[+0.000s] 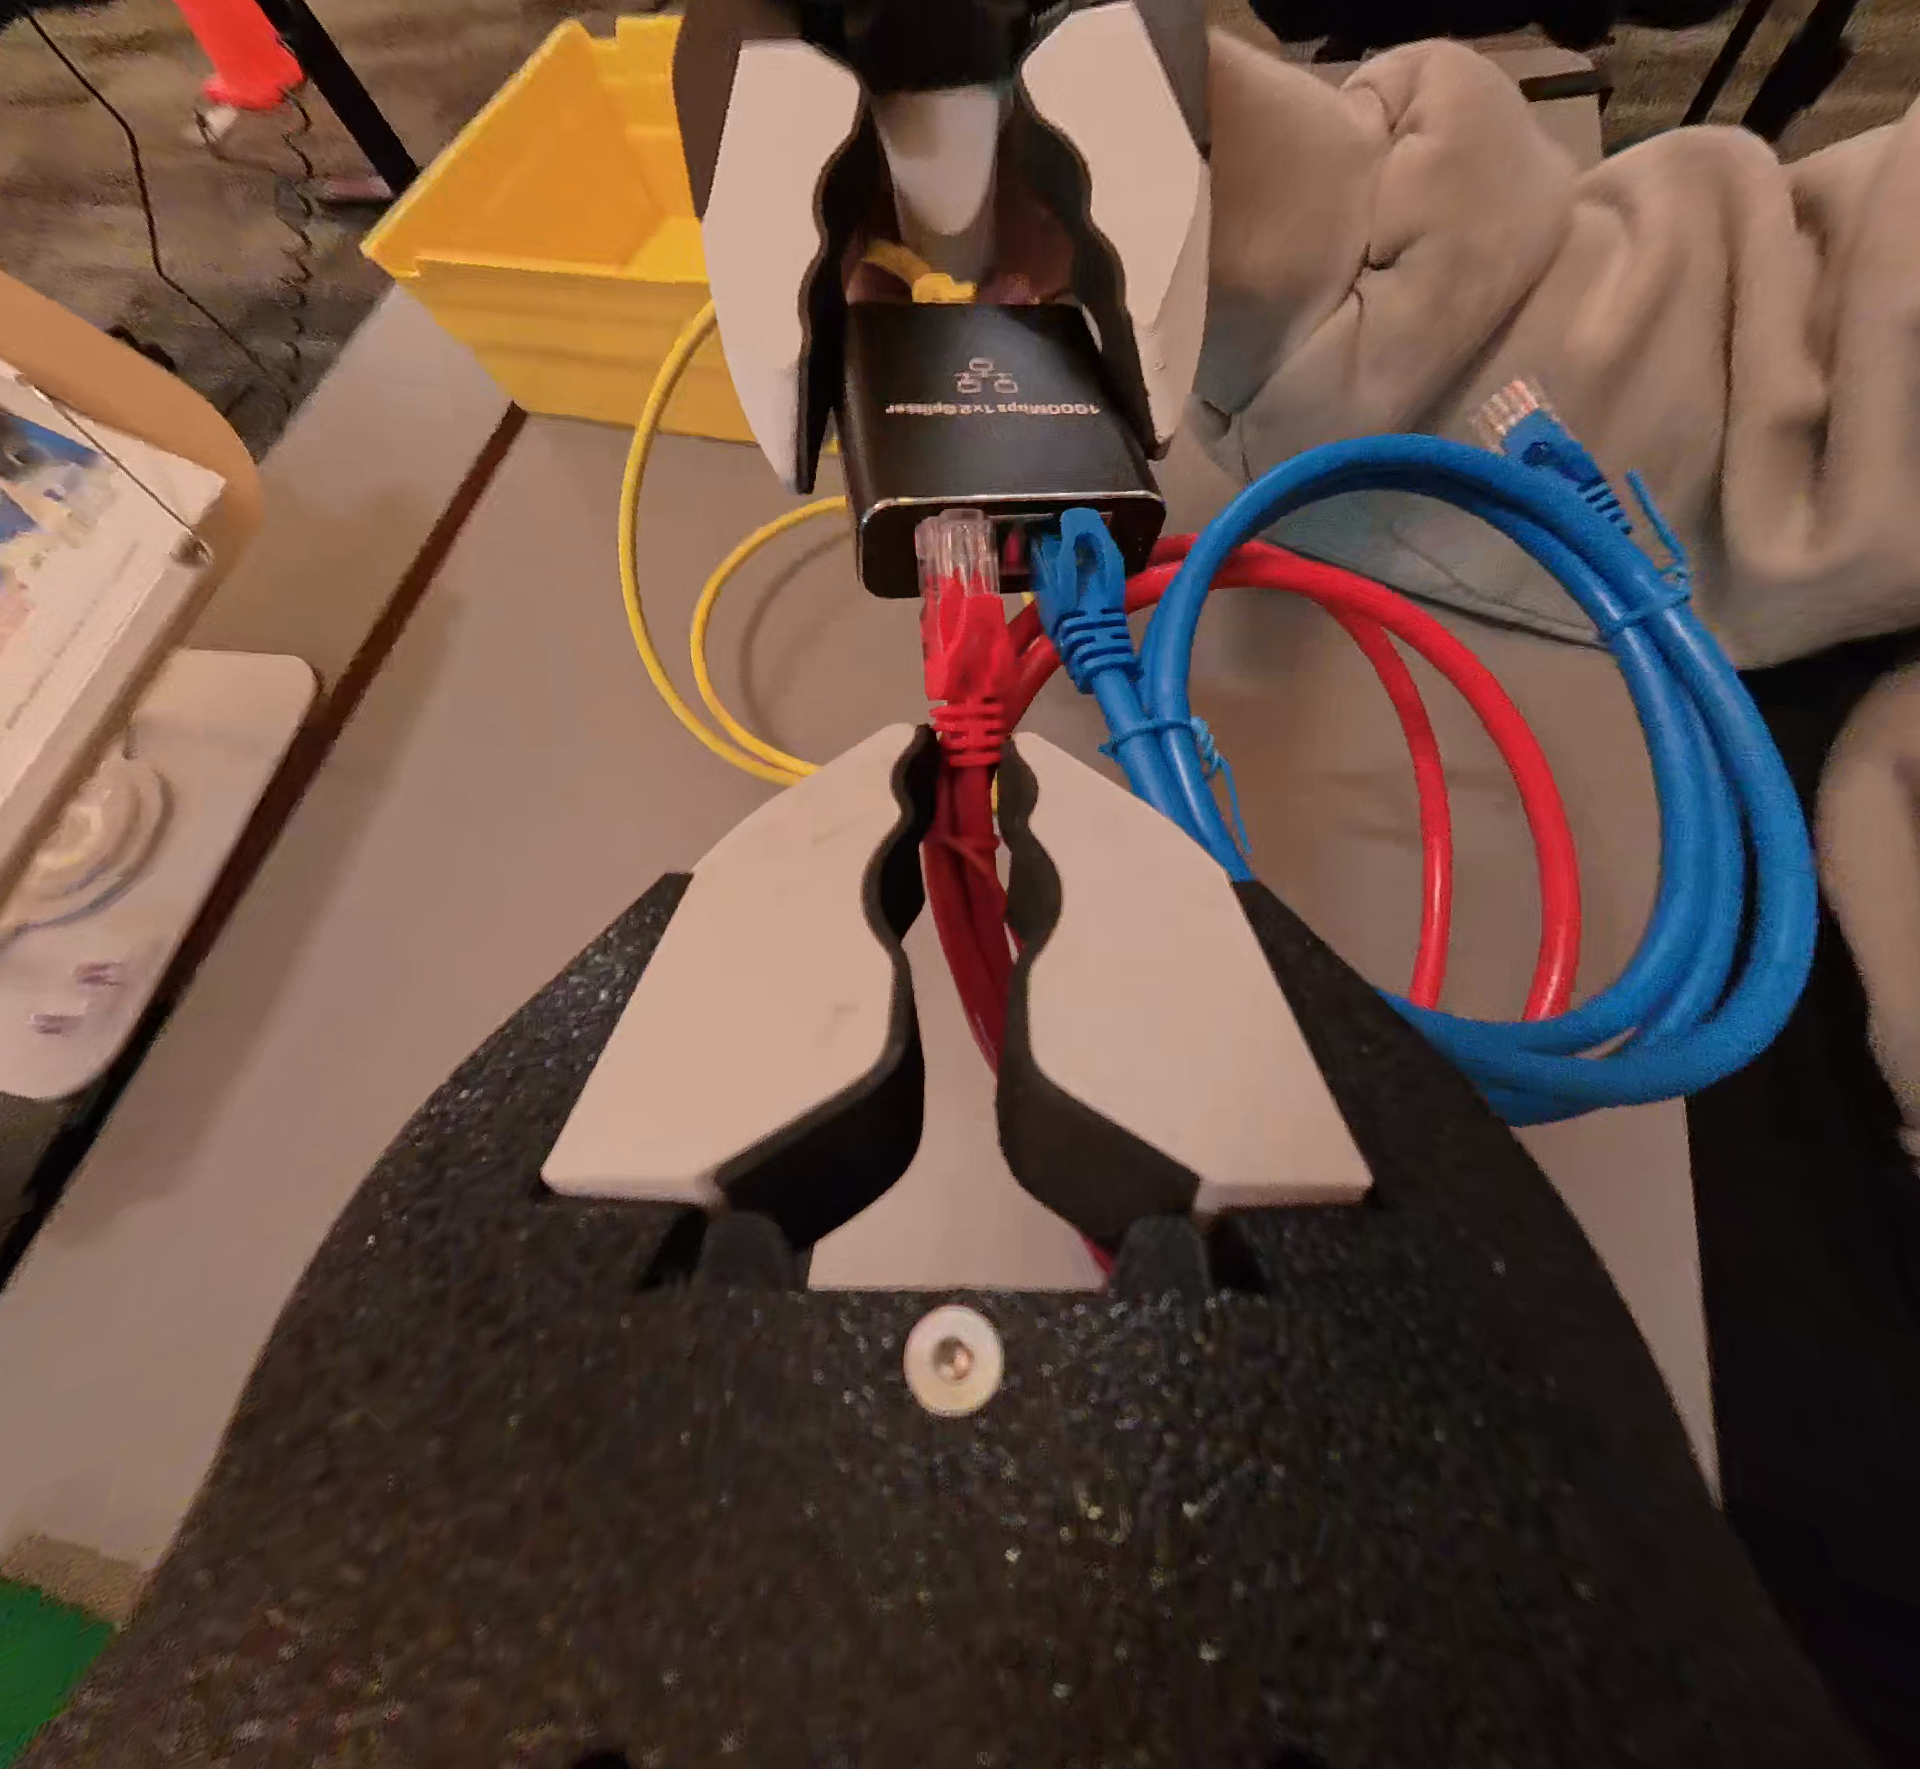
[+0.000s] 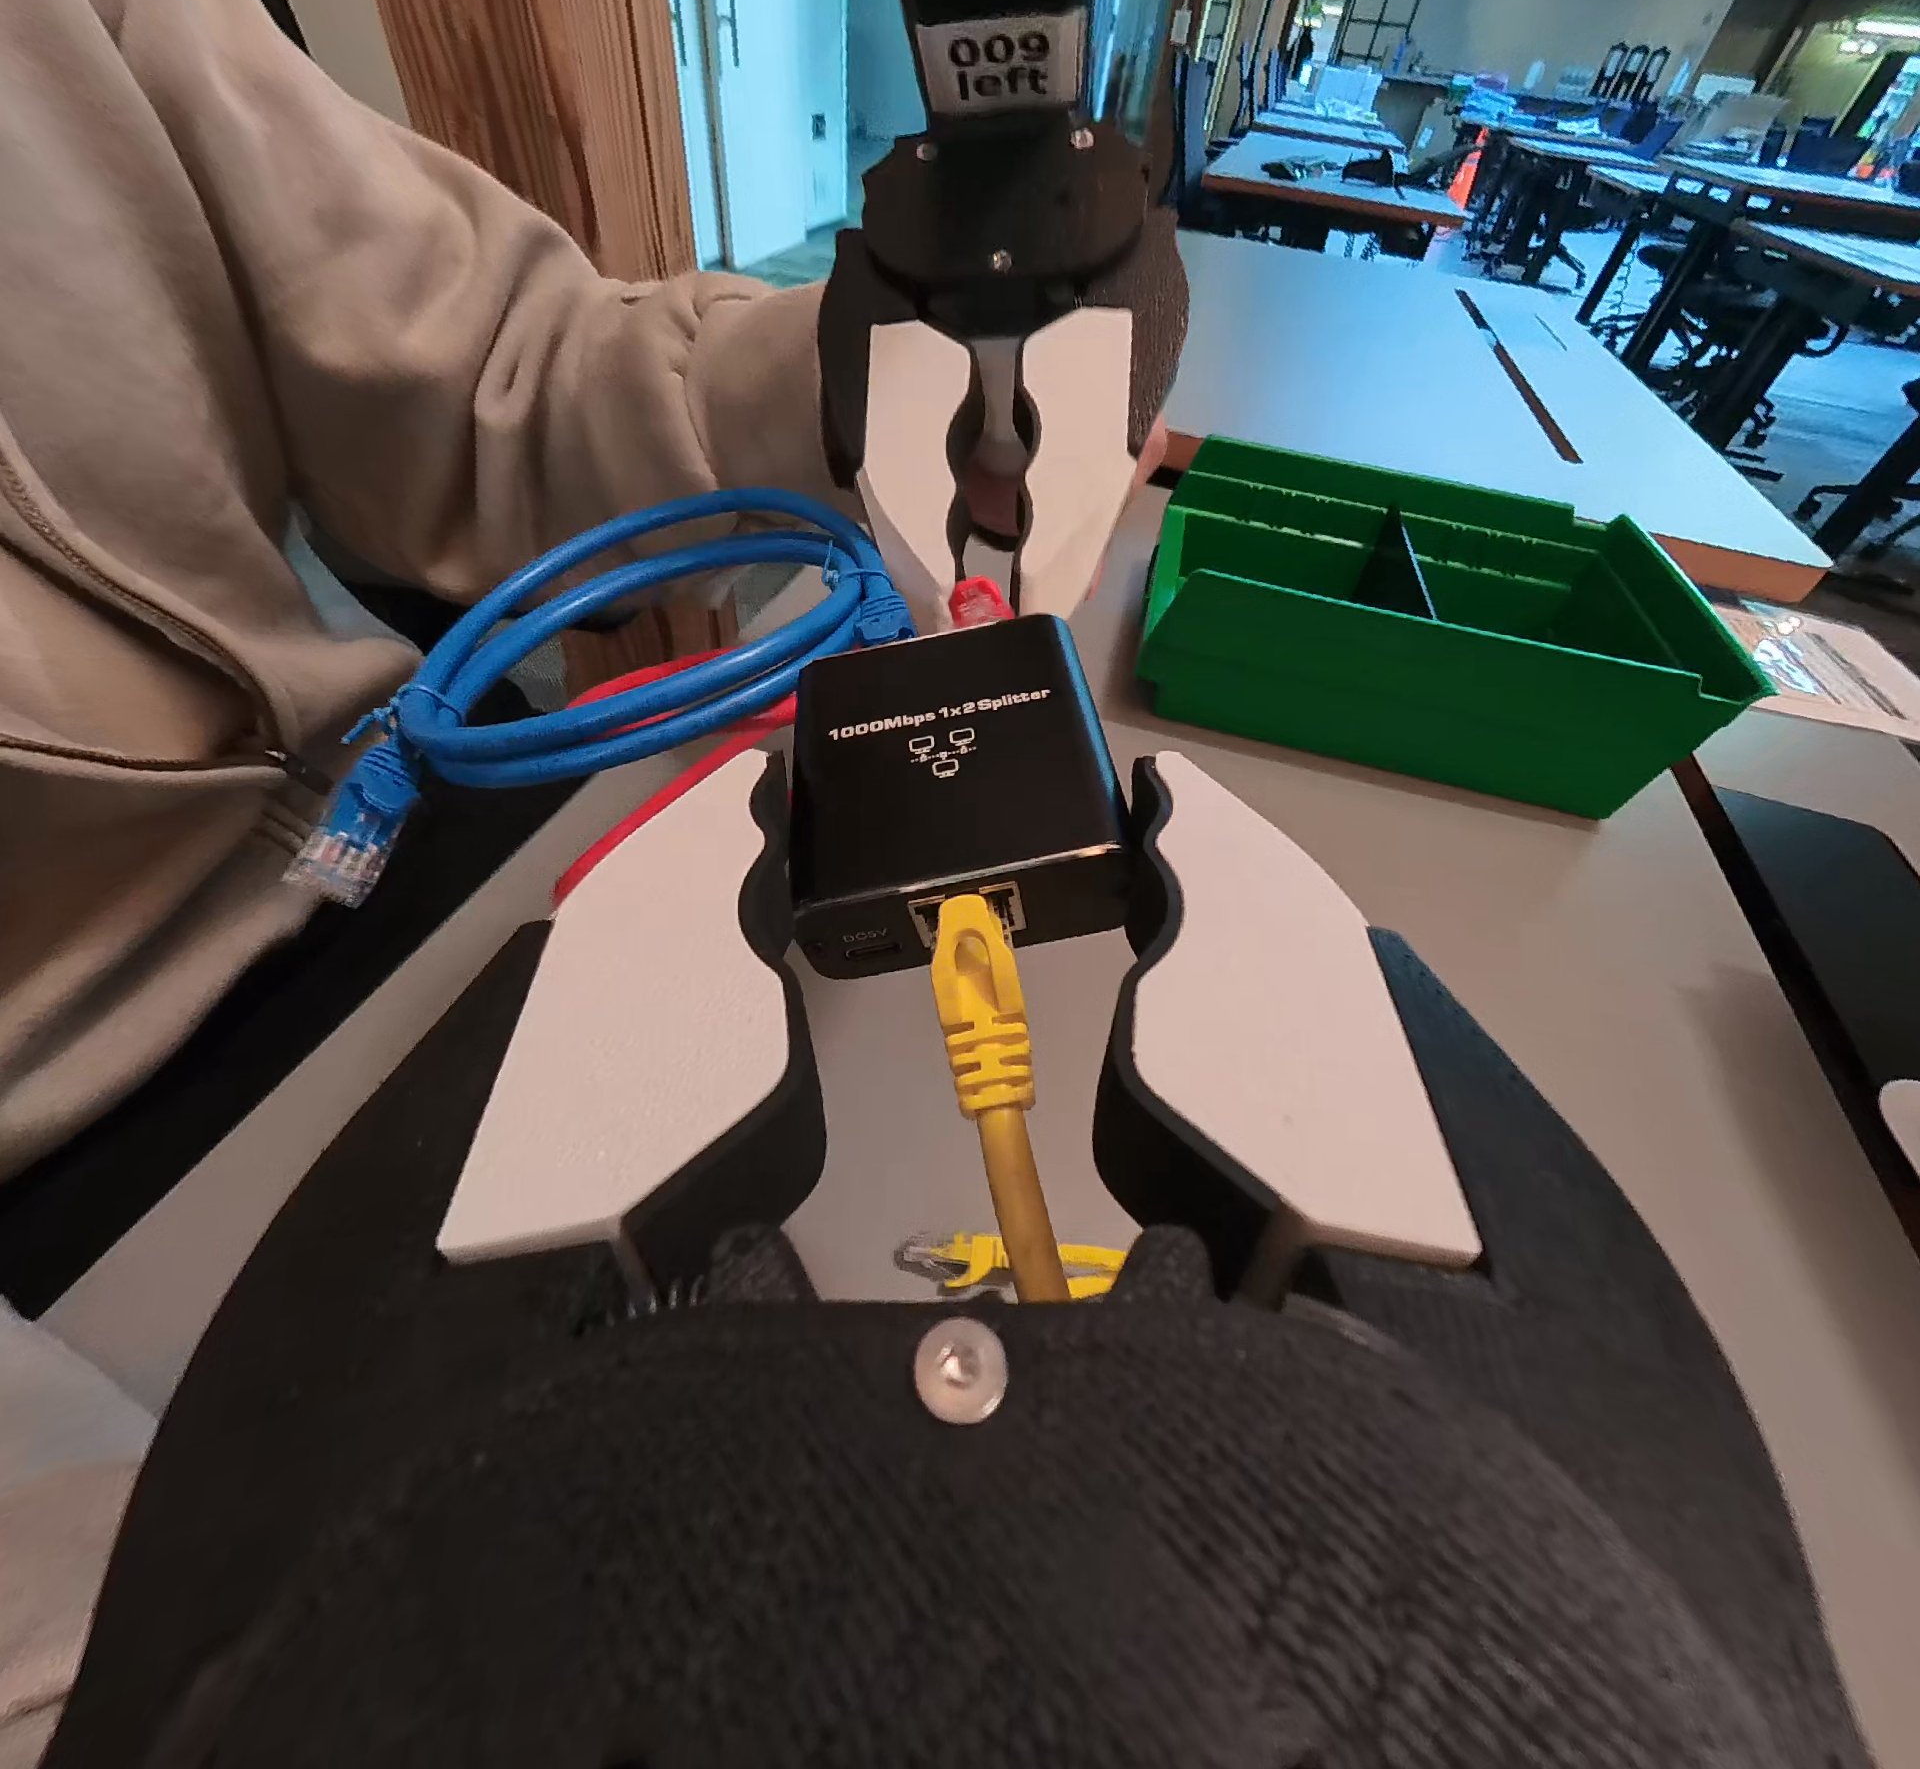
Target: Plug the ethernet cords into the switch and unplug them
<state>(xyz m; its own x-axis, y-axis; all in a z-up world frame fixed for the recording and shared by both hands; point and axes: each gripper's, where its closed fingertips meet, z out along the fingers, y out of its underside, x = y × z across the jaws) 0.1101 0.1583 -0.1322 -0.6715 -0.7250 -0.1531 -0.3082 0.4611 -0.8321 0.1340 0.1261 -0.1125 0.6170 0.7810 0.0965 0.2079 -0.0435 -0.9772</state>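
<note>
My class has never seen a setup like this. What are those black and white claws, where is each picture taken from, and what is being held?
Each claw is a hand-held two-finger gripper with a camera looking along its fingers, so each picture is one gripper's own view. The left gripper is shut on the red cord, whose clear plug sits at a port of the black switch. The right gripper clamps the switch from the opposite end. A blue cord and a yellow cord are plugged in. On the table stand a yellow bin and a green bin.
</note>
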